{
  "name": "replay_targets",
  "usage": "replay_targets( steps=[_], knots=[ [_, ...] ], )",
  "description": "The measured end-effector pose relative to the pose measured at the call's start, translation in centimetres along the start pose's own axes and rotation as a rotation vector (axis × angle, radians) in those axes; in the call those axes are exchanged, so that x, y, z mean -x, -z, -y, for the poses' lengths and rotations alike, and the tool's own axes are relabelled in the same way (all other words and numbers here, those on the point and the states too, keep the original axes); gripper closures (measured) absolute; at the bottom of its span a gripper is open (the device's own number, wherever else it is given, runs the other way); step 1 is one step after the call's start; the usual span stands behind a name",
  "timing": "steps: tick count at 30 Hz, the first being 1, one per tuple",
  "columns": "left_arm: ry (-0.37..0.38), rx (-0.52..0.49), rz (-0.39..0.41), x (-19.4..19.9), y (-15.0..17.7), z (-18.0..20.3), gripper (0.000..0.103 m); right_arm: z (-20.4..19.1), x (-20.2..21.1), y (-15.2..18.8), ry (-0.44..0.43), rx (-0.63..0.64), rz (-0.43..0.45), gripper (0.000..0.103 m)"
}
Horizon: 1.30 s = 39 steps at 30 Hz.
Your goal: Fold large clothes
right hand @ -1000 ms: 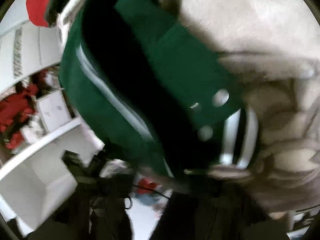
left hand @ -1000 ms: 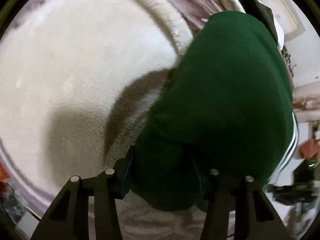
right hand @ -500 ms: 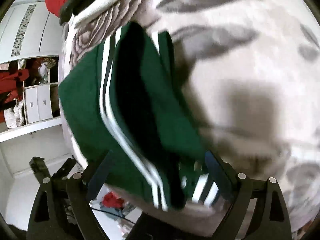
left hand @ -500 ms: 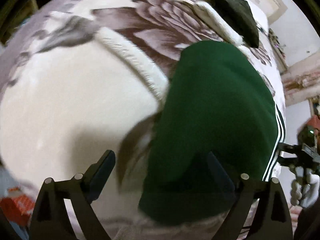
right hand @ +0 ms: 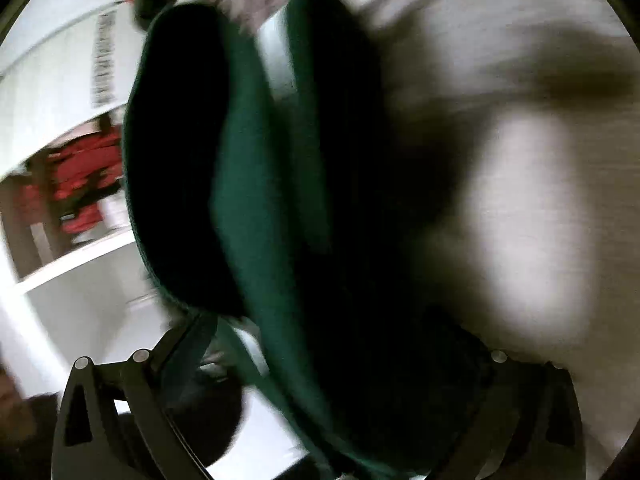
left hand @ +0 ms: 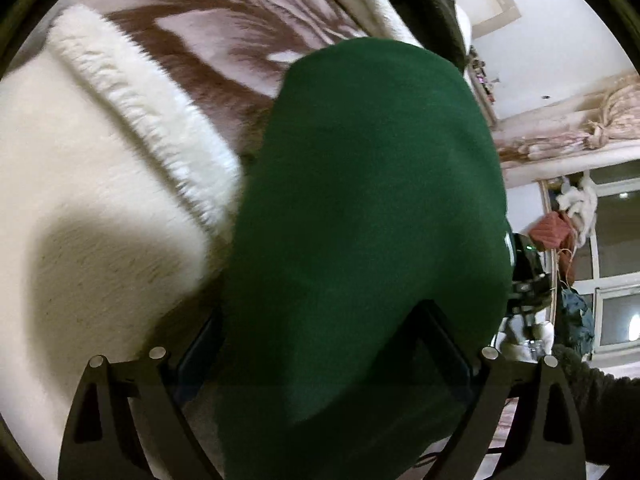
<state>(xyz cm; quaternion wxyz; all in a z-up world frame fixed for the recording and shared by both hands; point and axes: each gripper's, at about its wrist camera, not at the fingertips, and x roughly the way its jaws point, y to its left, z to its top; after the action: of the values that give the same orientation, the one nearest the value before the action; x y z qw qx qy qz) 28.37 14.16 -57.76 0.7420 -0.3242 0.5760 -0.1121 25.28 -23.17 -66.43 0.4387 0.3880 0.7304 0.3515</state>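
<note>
Covering most of the bed [left hand: 224, 40], a white fleece [left hand: 88, 168] lies to the left, with the green garment [left hand: 368, 208] beside it, its long axis running away from both claws. Left claw [left hand: 320, 364] and right claw [right hand: 324, 364] each stand spread wide, cloth lying between the fingers, neither pinching it. Both look equally near.

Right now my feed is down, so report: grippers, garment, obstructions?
Left gripper open, green garment between its fingers. Right gripper open, picture blurred. White fleece blanket beside garment.
</note>
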Motion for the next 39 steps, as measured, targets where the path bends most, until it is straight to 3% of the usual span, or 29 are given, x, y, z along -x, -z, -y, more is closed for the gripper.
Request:
replay_targets(
  steps=[2,5,7,9,10,12,16,20,26,32,39],
  knots=[
    [-0.004,-0.033,0.024,-0.1,-0.1,0.8,0.013,-0.2,-1.7,-0.6,0.061,0.016,-0.031,0.0],
    [-0.004,-0.063,0.054,0.4,-0.3,1.6,0.03,0.0,-2.1,-1.2,0.034,-0.015,-0.034,0.0],
    [0.004,-0.061,0.073,1.2,0.0,1.5,0.046,-0.1,-2.1,-0.7,0.033,-0.028,0.009,0.0],
    [0.014,-0.061,0.084,1.3,-0.5,1.4,0.054,-0.8,-2.1,-0.1,0.039,-0.019,0.048,0.011],
    [0.019,-0.059,0.085,1.6,-0.6,1.4,0.058,-1.0,-2.2,0.2,0.032,-0.025,0.07,0.026],
    [0.017,-0.074,0.086,2.2,-0.9,1.9,0.061,-1.5,-2.4,0.8,0.023,-0.04,0.115,0.044],
    [0.013,-0.117,0.083,3.1,-1.9,3.0,0.064,-2.9,-2.3,1.9,0.02,-0.035,0.167,0.057],
    [0.016,-0.156,0.092,4.5,-2.5,4.0,0.064,-3.6,-0.6,4.0,-0.01,-0.026,0.201,0.06],
    [0.026,-0.214,0.13,6.8,-5.5,6.9,0.064,-8.4,2.2,5.5,-0.027,0.018,0.257,0.061],
    [0.057,-0.279,0.143,8.2,-12.5,10.7,0.064,-14.9,7.6,4.5,-0.001,0.053,0.327,0.061],
    [0.102,-0.347,0.165,8.5,-25.7,15.0,0.064,-24.7,14.6,-3.1,0.043,0.105,0.429,0.061]
  ],
)
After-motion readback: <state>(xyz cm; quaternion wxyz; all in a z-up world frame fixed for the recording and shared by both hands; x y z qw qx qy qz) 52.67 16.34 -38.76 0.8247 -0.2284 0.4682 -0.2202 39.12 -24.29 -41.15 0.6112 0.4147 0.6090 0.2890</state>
